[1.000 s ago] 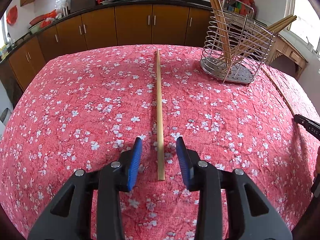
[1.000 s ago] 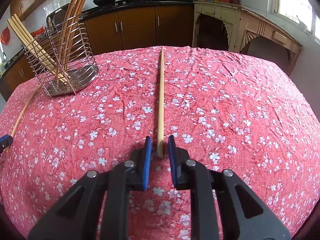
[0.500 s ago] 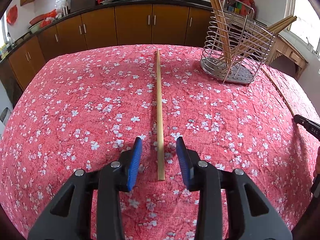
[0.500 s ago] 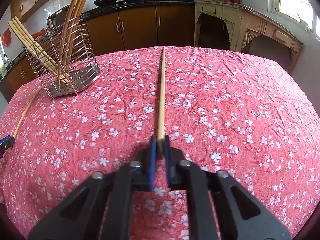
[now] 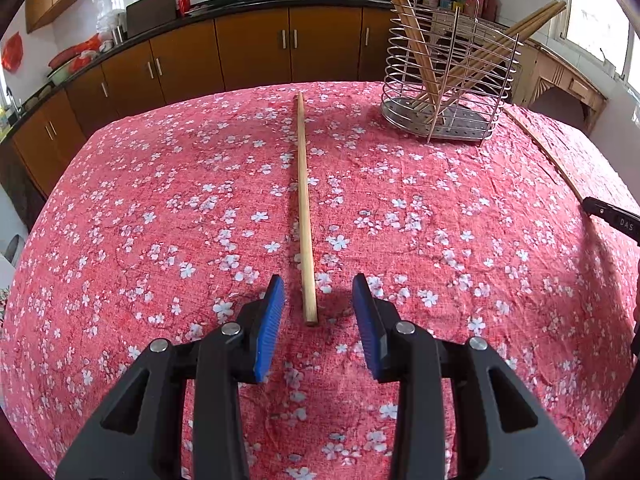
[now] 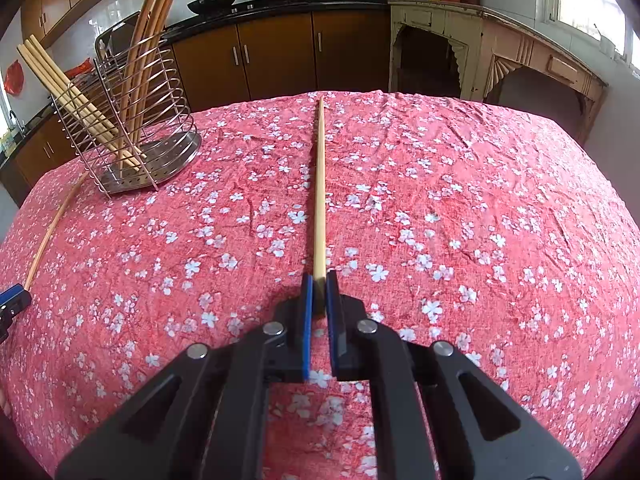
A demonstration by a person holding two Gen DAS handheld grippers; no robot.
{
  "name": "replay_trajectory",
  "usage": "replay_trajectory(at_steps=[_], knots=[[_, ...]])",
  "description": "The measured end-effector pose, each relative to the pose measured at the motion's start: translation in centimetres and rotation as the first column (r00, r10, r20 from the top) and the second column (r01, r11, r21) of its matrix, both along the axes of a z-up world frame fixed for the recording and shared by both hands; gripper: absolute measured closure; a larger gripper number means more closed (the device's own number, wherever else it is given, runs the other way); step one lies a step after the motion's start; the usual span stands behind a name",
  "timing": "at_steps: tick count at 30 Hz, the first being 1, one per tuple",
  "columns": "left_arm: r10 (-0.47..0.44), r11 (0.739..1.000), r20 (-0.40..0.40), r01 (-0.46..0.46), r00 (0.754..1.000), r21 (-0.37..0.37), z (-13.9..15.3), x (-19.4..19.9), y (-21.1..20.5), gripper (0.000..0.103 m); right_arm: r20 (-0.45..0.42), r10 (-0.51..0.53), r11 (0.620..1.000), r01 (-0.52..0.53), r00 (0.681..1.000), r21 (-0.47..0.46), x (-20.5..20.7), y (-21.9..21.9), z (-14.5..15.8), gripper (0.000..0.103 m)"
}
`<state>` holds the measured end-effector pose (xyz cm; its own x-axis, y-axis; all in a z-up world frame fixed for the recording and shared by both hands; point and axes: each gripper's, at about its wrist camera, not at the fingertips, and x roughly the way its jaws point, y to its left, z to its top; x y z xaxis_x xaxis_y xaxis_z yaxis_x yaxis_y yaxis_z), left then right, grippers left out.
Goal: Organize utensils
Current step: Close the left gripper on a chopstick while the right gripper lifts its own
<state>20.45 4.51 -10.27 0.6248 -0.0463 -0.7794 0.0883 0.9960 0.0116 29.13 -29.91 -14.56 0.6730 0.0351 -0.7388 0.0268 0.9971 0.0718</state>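
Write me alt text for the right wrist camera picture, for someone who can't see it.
The right gripper is shut on the near end of a long wooden chopstick lying on a red floral tablecloth. A wire utensil holder with more chopsticks stands far left.

tablecloth [image 5: 160, 200] – red, white blossoms | chopstick [image 5: 304, 216] – pale wood | pads [image 5: 270, 328] – blue | rack [image 5: 448, 80] – seemingly steel-grey

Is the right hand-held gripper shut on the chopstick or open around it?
Shut on it. The right hand-held gripper has both blue pads pressed against the near end of the chopstick, which lies on the tablecloth.
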Motion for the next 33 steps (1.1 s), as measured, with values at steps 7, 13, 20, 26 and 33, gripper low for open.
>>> replay_trajectory(at_steps=[7,13,20,26,33], knots=[[0.018,1.0,0.001,-0.018,1.0,-0.002,0.0,0.2,0.2,0.077,0.0,0.0,1.0,0.0,1.0,0.002,0.0,0.0,0.0,0.095],[0.041,0.999,0.001,-0.041,0.999,-0.013,0.2,-0.1,0.9,0.096,0.004,0.001,1.0,-0.001,1.0,0.016,-0.2,-0.1,0.0,0.095],[0.034,0.998,0.035,-0.033,0.999,-0.046,1.3,-1.7,1.7,0.097,0.074,-0.001,0.999,-0.002,0.997,0.033,-3.4,-0.9,2.0,0.096],[0.034,0.997,0.189,-0.021,0.981,-0.072,6.1,-4.2,2.2,0.097,0.204,0.0,1.0,0.001,0.979,-0.005,-6.7,-1.0,6.4,0.096],[0.074,0.993,0.337,-0.036,0.939,-0.116,11.3,-5.2,2.8,0.097,0.366,-0.008,1.0,0.012,0.931,-0.009,-8.6,-1.2,12.0,0.096]])
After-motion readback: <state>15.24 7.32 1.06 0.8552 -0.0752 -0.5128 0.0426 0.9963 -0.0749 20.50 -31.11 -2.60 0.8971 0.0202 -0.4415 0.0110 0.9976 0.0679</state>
